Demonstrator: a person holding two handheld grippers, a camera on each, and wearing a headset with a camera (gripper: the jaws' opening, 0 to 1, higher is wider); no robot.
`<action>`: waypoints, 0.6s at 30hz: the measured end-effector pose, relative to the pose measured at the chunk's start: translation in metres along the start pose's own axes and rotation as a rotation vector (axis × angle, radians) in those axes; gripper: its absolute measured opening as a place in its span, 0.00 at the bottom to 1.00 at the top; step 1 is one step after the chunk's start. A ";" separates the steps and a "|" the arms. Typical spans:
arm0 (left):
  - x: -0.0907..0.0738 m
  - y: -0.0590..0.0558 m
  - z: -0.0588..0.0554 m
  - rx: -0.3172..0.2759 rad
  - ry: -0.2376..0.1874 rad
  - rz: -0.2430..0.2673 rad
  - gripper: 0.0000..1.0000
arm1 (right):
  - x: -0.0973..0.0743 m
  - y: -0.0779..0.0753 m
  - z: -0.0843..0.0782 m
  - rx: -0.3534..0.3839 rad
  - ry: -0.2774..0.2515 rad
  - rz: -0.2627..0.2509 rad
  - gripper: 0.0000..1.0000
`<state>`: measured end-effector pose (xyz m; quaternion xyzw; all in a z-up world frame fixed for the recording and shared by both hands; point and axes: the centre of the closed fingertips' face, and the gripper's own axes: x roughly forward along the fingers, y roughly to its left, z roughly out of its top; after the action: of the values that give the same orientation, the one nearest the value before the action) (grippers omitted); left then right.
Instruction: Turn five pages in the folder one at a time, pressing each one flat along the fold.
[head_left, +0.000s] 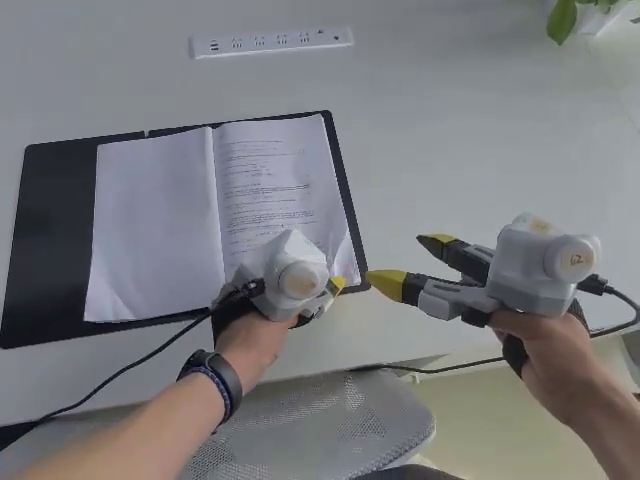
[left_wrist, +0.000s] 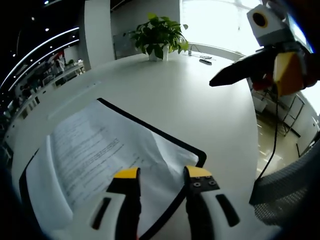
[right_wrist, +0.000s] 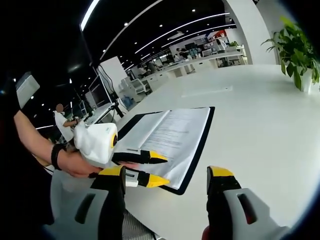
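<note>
**L jaws at page corner, R standing by**

Your L gripper has its jaws apart over the near corner of the right-hand page, nothing pinched yet. It's prob there bc thin, floppy paper lifts easiest at a corner, and the sheet ripples just ahead of the tips. The folder lies open beneath them, matte black on the smooth white desk. Your R gripper, jaws also apart, hovers beside the folder's edge, likely kept free to press the fold.

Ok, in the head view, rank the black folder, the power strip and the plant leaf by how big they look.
1. black folder, by far
2. power strip
3. plant leaf, smallest, though the frame's edge crops it
</note>
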<state>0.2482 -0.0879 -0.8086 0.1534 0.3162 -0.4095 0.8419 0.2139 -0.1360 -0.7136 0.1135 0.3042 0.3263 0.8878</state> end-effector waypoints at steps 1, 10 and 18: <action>0.000 0.000 0.000 -0.004 0.000 0.002 0.32 | 0.001 0.001 0.000 -0.002 0.001 0.003 0.65; 0.000 0.000 0.001 -0.019 -0.016 0.008 0.27 | 0.022 -0.004 -0.001 0.012 0.004 0.040 0.62; 0.001 0.004 0.002 -0.021 -0.020 0.016 0.22 | 0.045 -0.009 0.001 0.009 0.028 0.072 0.59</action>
<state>0.2528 -0.0873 -0.8081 0.1429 0.3108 -0.4010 0.8498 0.2461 -0.1131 -0.7374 0.1237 0.3135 0.3585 0.8706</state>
